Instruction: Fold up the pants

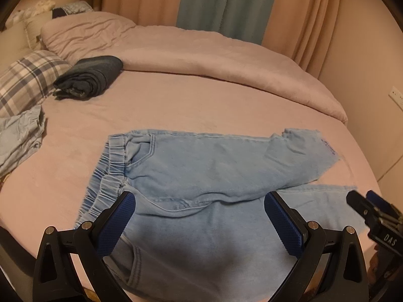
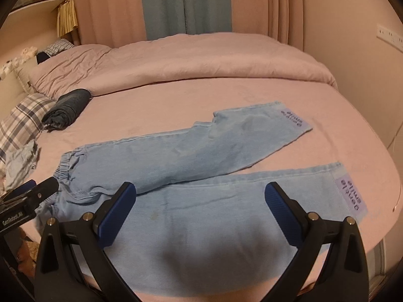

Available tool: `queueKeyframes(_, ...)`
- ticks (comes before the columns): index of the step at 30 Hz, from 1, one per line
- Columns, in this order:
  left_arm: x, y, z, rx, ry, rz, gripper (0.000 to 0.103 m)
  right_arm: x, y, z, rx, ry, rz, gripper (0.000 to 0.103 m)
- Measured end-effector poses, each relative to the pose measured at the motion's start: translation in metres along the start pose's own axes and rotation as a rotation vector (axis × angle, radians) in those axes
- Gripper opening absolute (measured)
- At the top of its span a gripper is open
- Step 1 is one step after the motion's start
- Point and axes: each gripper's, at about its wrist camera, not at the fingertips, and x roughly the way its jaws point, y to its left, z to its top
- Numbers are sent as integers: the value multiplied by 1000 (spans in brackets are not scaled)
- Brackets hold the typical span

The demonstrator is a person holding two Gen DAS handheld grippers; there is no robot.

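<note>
Light blue denim pants (image 1: 201,166) lie spread flat on the pink bed sheet (image 1: 163,105), elastic waistband (image 1: 113,156) at the left, both legs running right and slightly apart. In the right wrist view the pants (image 2: 189,156) show purple hem labels (image 2: 350,193). My left gripper (image 1: 199,201) is open and empty, hovering over the near hip and crotch area. My right gripper (image 2: 200,193) is open and empty, hovering over the near leg. Each gripper shows at the edge of the other's view: the right one (image 1: 362,201), the left one (image 2: 42,188).
A folded dark garment (image 1: 88,76) lies at the back left beside a plaid pillow (image 1: 27,78). A crumpled light blue garment (image 1: 20,136) lies at the left edge. A bunched pink duvet (image 1: 214,58) covers the far side. Curtains hang behind the bed.
</note>
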Motion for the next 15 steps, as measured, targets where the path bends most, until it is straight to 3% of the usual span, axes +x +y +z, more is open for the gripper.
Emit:
queueKeyframes(5,12,12,-4,7,63,40,99,1,2,1,-4,31,16,103)
queueKeyframes(13,25,36,-21,-50,149,39,86,8,-1,6,8,65,26,103)
queueKeyframes(15,28,42,-27,-53,173,68,82,11,-2,7,10,74,25,103)
